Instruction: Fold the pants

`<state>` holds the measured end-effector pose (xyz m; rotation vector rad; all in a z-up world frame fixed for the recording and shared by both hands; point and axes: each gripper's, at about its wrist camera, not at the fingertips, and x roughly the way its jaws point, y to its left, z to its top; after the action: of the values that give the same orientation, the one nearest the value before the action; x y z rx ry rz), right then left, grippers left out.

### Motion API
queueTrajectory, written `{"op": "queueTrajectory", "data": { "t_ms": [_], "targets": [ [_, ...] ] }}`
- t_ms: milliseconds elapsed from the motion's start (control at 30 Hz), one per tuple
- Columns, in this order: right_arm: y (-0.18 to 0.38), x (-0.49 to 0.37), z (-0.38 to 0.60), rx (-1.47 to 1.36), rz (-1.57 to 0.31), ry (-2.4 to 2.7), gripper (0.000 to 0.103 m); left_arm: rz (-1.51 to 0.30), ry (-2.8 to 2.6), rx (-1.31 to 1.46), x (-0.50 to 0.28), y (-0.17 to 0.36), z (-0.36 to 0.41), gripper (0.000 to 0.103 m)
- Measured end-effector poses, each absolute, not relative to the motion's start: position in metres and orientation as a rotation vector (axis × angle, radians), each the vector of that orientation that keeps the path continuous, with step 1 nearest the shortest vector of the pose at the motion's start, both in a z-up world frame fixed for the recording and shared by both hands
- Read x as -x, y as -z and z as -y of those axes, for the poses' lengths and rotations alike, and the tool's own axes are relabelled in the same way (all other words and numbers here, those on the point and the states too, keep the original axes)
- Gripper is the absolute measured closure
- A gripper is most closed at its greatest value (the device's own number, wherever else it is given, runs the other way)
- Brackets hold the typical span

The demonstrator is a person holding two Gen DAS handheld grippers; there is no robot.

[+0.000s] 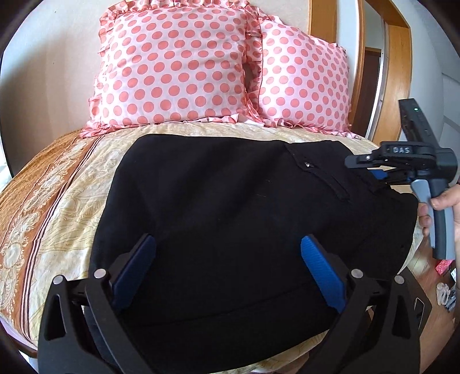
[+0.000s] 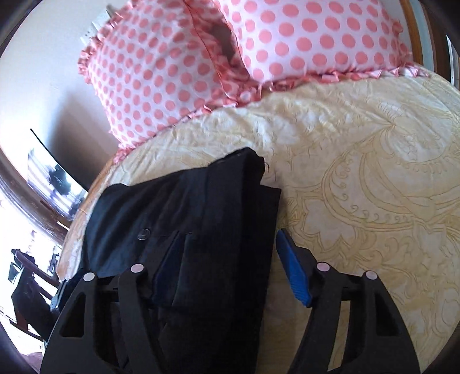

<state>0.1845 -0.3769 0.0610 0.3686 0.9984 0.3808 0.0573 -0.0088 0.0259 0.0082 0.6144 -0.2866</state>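
Folded black pants [image 1: 244, 207] lie across the cream patterned bedsheet [image 1: 86, 184], with a button and pocket flap showing near their far right. My left gripper [image 1: 230, 253] hovers low over the pants' near edge, its blue fingers [image 1: 322, 273] spread wide and empty. At the pants' right end, a hand [image 1: 442, 201] holds my right gripper [image 1: 365, 168]. In the right wrist view the right gripper [image 2: 230, 244] is open and straddles the pants' [image 2: 201, 201] folded edge. One of its fingers [image 2: 169, 264] is over the cloth, and the other sits above the bare bedsheet [image 2: 359, 187].
Two pink polka-dot pillows [image 1: 172, 66] [image 1: 304, 77] lean against the wall at the head of the bed. A wooden frame [image 1: 322, 20] rises behind them. The bed's right edge drops to a floor with small items [image 1: 445, 287]. An orange-brown border [image 1: 37, 187] runs along the sheet's left side.
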Motion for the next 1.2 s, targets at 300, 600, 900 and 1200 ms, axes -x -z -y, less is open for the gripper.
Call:
{"op": "queueTrajectory", "data": {
  "t_ms": [300, 600, 900, 1200],
  "targets": [
    [-0.067, -0.176, 0.359, -0.207, -0.924, -0.441, 0.063, -0.603, 0.273, -0.026, -0.058, -0.025, 0.011, 0.002],
    [-0.055, -0.190, 0.373, -0.329, -0.965, -0.423, 0.053, -0.605, 0.285, -0.016, -0.057, -0.028, 0.009, 0.002],
    [-0.078, -0.171, 0.351, -0.140, -0.836, -0.485, 0.087, -0.615, 0.301, 0.223, -0.095, -0.075, -0.061, 0.002],
    [-0.067, -0.183, 0.359, -0.212, -0.900, -0.468, 0.083, -0.918, 0.382, 0.437, -0.181, -0.046, -0.098, 0.024]
  ]
}}
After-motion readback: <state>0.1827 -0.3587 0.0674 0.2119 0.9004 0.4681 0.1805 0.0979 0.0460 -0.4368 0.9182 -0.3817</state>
